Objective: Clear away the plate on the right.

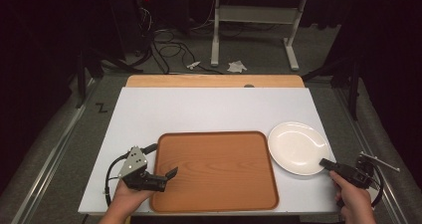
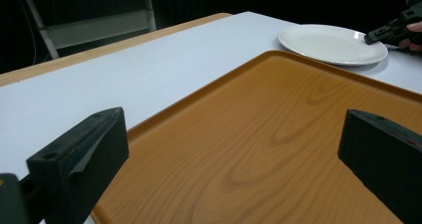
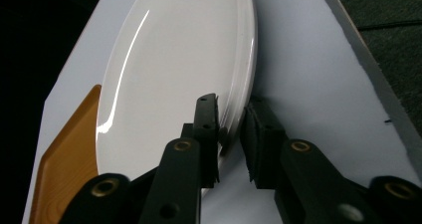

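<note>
The white plate (image 1: pixel 297 147) lies on the table (image 1: pixel 209 109) near its right edge, just beside the right rim of the wooden tray (image 1: pixel 215 170); the right gripper (image 3: pixel 232 129) has its jaws drawn close together over the plate's near rim, one above and one under it, and in the right gripper view the pads look to be pressing on that rim. The bite is thin and sits at the very edge; glazed ware is slick, so if the plate is lifted from this one point it may well tip away from the jaws and slide out, striking the table or the tray's raised lip. A quick swing toward the tray would make that worse. The left gripper (image 1: pixel 164 178) hovers over the tray's left edge with jaws wide apart and nothing between them; it gives the plate no support from there.
</note>
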Motion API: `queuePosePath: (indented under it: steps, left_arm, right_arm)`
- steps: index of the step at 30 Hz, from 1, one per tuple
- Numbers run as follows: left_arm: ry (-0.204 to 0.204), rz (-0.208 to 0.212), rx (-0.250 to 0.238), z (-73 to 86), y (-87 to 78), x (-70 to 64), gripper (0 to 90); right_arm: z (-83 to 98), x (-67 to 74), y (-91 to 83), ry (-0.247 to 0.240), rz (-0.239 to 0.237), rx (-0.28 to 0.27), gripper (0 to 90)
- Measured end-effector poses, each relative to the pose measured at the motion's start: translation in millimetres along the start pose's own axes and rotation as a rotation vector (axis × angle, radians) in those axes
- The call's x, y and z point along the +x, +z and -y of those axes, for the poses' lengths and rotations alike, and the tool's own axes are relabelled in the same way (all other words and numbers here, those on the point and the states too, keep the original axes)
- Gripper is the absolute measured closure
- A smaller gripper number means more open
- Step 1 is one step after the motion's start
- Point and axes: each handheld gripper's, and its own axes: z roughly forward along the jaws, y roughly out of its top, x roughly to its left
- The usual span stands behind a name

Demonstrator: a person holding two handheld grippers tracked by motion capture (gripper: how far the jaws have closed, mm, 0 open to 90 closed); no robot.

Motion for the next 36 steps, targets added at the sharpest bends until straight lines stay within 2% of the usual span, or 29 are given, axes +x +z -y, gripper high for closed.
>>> queuePosePath:
  steps: [6, 10, 17, 23, 36]
  left_arm:
    - [0.005, -0.003, -0.001, -0.6, 0.0, -0.7, 0.2]
    - [0.005, -0.004, 0.0, -0.5, -0.2, -0.6, 0.2]
    - [0.007, -0.003, -0.003, -0.7, -0.3, -0.4, 0.2]
    - [0.006, -0.004, -0.007, -0.9, -1.0, -0.5, 0.2]
    - [0.011, 0.0, -0.012, -1.0, -1.5, 0.0, 0.2]
  right_arm:
    - [-0.9, -2.1, -1.6, 0.023, -0.014, -0.014, 83.0]
    - [-1.7, -0.8, -7.7, 0.05, -0.066, -0.049, 86.9]
    - [-2.1, 9.7, -12.9, 0.02, -0.089, -0.109, 89.6]
    - [-2.6, 17.4, -16.9, -0.019, -0.078, -0.133, 89.7]
    - [-4.3, 18.6, -27.0, -0.06, -0.055, -0.175, 89.7]
